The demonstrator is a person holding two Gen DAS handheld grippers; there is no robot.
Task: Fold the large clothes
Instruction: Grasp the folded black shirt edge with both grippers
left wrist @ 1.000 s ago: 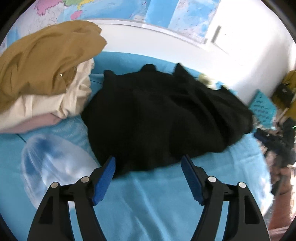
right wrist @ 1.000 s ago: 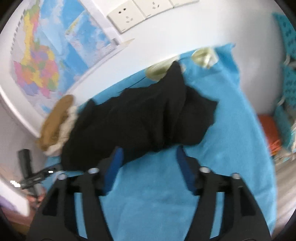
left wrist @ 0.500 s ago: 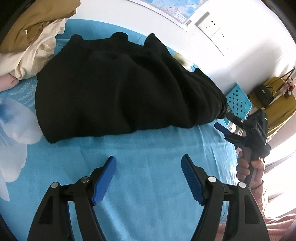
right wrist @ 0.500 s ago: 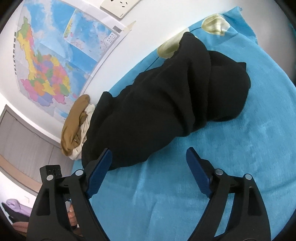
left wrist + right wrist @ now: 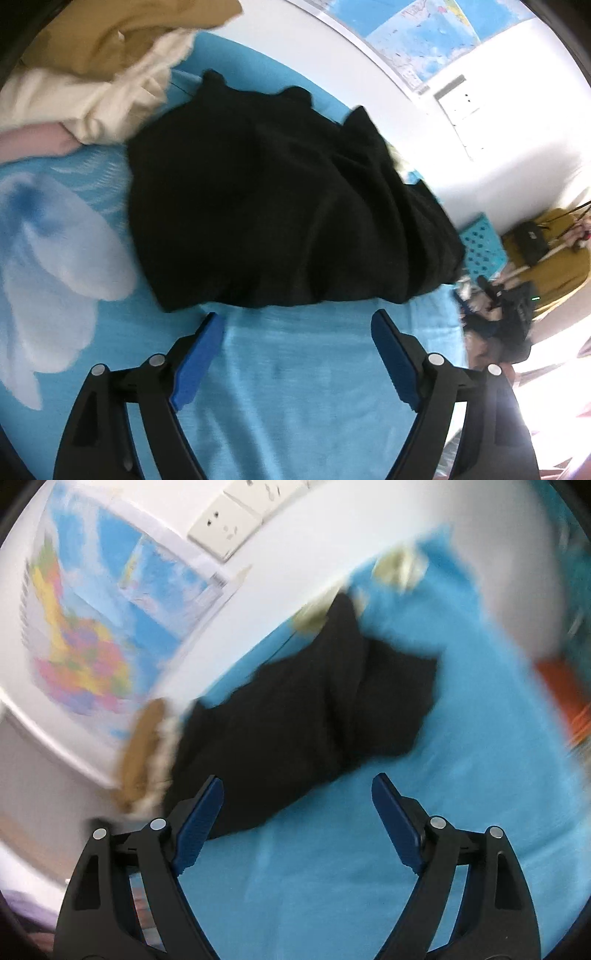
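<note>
Bed with a bright blue sheet (image 5: 303, 387) against a white wall; a world map (image 5: 92, 627) hangs on the wall, with wall sockets (image 5: 225, 526) to its right. The right wrist view is motion-blurred throughout, so edges and small details there are unreliable.

One black garment (image 5: 280, 206) lies crumpled in the middle of the sheet, roughly bunched, folds hard to read because the cloth is so dark. Which part is sleeve, hem or collar cannot be told. The same black garment (image 5: 306, 720) shows in the right wrist view, stretching from near left to far right.

Far left of it: one pile of other clothes (image 5: 99, 70), three layers countable, mustard on top, cream below, a pink edge at the bottom. The pile is cut off by the frame edge. It touches or nearly touches the garment's far left corner; exact contact unclear.

Left tool (image 5: 297, 321): jaws have just been opening, now spread wide, nothing between them, tips just short of the garment's near edge over bare sheet. Right tool (image 5: 297, 784): jaws likewise just opened wide, released, nothing gripped; its left finger (image 5: 199, 819) overlaps the garment's near end in the view, contact not discernible.

Right of the bed: a turquoise perforated crate (image 5: 480, 243) and dark clutter, too blurred to identify.
</note>
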